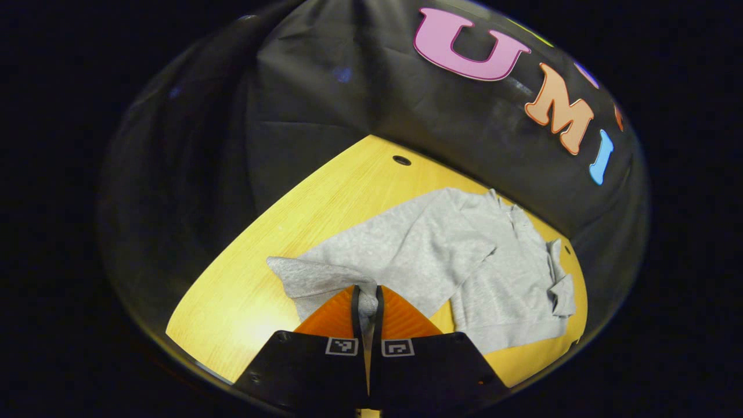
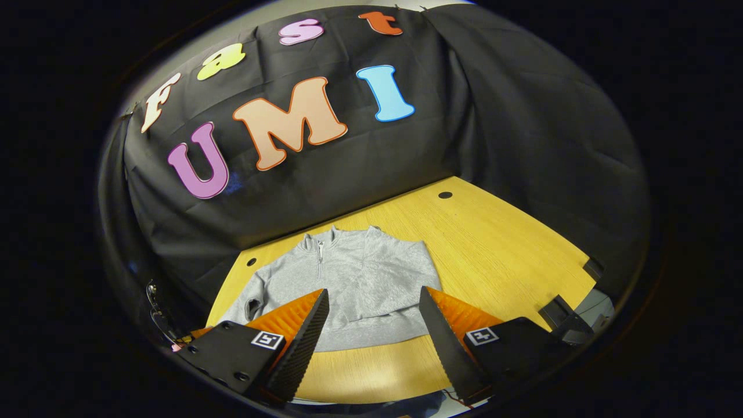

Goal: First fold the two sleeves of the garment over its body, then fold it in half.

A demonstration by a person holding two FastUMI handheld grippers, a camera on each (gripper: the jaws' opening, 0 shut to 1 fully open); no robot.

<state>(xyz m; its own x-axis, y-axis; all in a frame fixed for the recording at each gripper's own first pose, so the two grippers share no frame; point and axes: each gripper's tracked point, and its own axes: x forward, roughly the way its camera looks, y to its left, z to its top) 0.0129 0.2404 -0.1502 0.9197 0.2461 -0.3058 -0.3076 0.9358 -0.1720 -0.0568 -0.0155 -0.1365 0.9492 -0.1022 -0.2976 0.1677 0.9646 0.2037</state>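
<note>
yellow wooden table (image 2: 511, 249); round holes (image 2: 445, 195) near its back edge

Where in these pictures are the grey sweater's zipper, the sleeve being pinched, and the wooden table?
zipper (image 2: 319, 255): right gripper view, below the collar.
sleeve (image 1: 316, 277): left gripper view, its lifted cuff end.
table (image 2: 499, 249): right gripper view, bare wood.

one garment (image 1: 441, 255), one table (image 1: 244, 307), two grippers

**What the views leave unclear**

In the left gripper view, the left gripper (image 1: 367, 302) covers the sleeve (image 1: 316, 278) end pinched between its fingers, and the garment's (image 1: 464, 255) far edge bunches into unreadable folds. In the right gripper view, the right gripper's left finger (image 2: 293, 331) hides the hem's corner, and small dark items (image 2: 566, 316) at the table's (image 2: 499, 244) edge are too small to identify.
</note>
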